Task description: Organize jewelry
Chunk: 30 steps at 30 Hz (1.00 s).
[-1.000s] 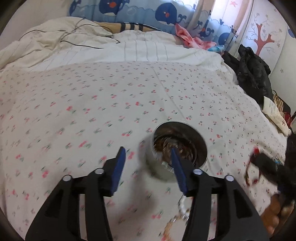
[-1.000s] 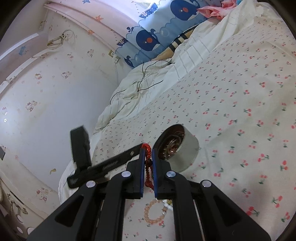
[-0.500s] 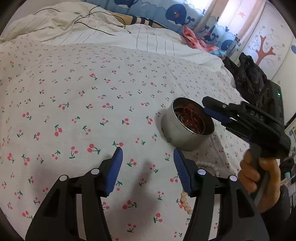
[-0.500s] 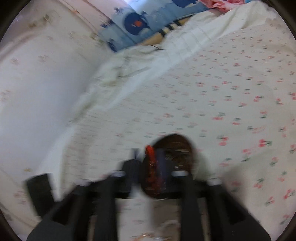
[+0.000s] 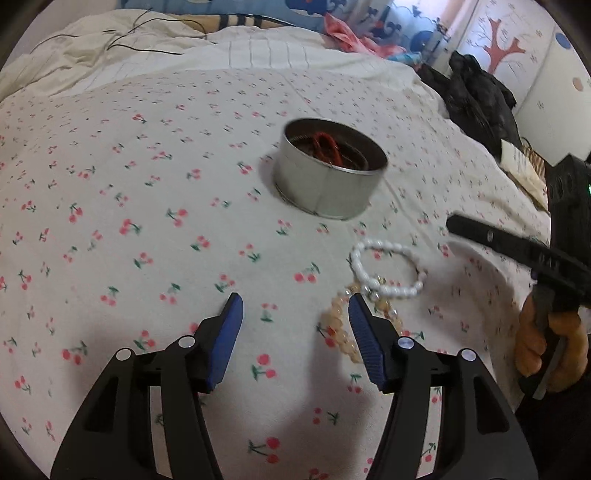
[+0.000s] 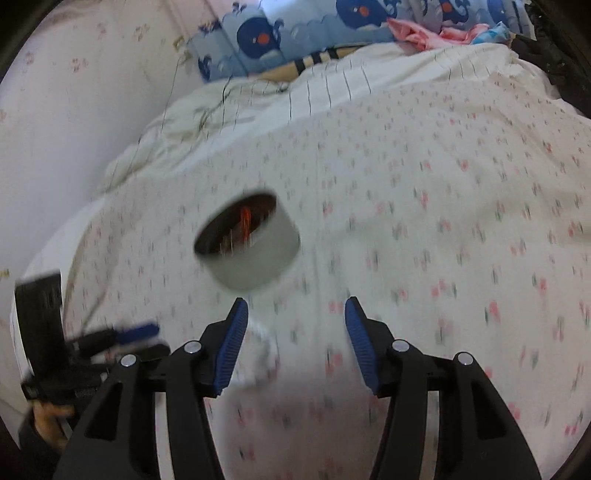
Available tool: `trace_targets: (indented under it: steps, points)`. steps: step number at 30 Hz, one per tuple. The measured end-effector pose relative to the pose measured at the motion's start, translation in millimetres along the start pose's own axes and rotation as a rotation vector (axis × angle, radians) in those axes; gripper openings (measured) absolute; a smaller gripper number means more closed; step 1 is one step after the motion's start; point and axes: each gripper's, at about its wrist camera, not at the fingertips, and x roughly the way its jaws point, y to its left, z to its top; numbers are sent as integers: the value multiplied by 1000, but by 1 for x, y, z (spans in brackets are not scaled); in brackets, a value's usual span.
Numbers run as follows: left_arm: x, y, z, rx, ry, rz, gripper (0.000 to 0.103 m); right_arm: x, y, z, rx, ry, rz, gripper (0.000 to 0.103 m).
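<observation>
A round silver tin (image 5: 328, 177) stands on the cherry-print bedsheet (image 5: 147, 221) and holds a red bead bracelet (image 5: 327, 146). A white pearl bracelet (image 5: 388, 266) and a peach bead bracelet (image 5: 338, 325) lie on the sheet in front of the tin. My left gripper (image 5: 293, 306) is open and empty, its right finger just beside the peach beads. My right gripper (image 6: 293, 310) is open and empty, pulled back from the tin (image 6: 251, 243); the red bracelet (image 6: 245, 221) shows inside, blurred. The right gripper's body (image 5: 517, 251) shows at the right in the left wrist view.
A rumpled white duvet (image 5: 184, 48) with a black cable (image 5: 147, 44) lies at the back. Black clothing (image 5: 476, 96) is heaped at the bed's right edge. Whale-print padding (image 6: 295, 26) lines the headboard. The left gripper's body (image 6: 74, 343) shows at the lower left in the right wrist view.
My right gripper carried the red bracelet over the tin, opened and let it drop inside, then pulled back. My left gripper drew back toward the loose bracelets.
</observation>
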Motion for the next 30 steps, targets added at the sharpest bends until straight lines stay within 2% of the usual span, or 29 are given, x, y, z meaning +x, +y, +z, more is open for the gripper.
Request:
trace_targets:
  steps: [6, 9, 12, 15, 16, 17, 18, 19, 20, 22, 24, 30]
  points:
    - [3, -6, -3, 28, -11, -22, 57, 11, 3, -8, -15, 12, -9, 54]
    - [3, -17, -4, 71, -17, -56, 57, 17, 13, -9, -63, 17, -35, 54]
    - [7, -29, -7, 130, 2, -59, 57, 25, 21, -7, -106, 25, -55, 54]
    - [13, -41, -11, 174, 30, -64, 56, 41, 34, -10, -191, 70, -106, 58]
    - [13, -43, -12, 177, 31, -59, 45, 46, 41, -12, -233, 81, -132, 62]
    - [14, -43, -13, 176, 37, -42, 20, 51, 51, -15, -293, 93, -171, 63]
    - [16, -42, -13, 177, 45, -12, 16, 53, 56, -17, -335, 97, -195, 62]
    - [17, -40, -12, 170, 47, -6, 9, 55, 63, -20, -381, 98, -217, 52]
    - [17, -37, -12, 164, 51, 6, 7, 56, 67, -22, -416, 97, -238, 36]
    - [14, -30, -10, 155, 38, 60, 7, 54, 65, -21, -426, 85, -274, 11]
    - [10, -19, -7, 130, 21, 101, 7, 49, 51, -15, -354, 74, -246, 8]
    - [1, 9, 1, 28, -5, 116, 7, 35, 24, -2, -197, 35, -198, 8]
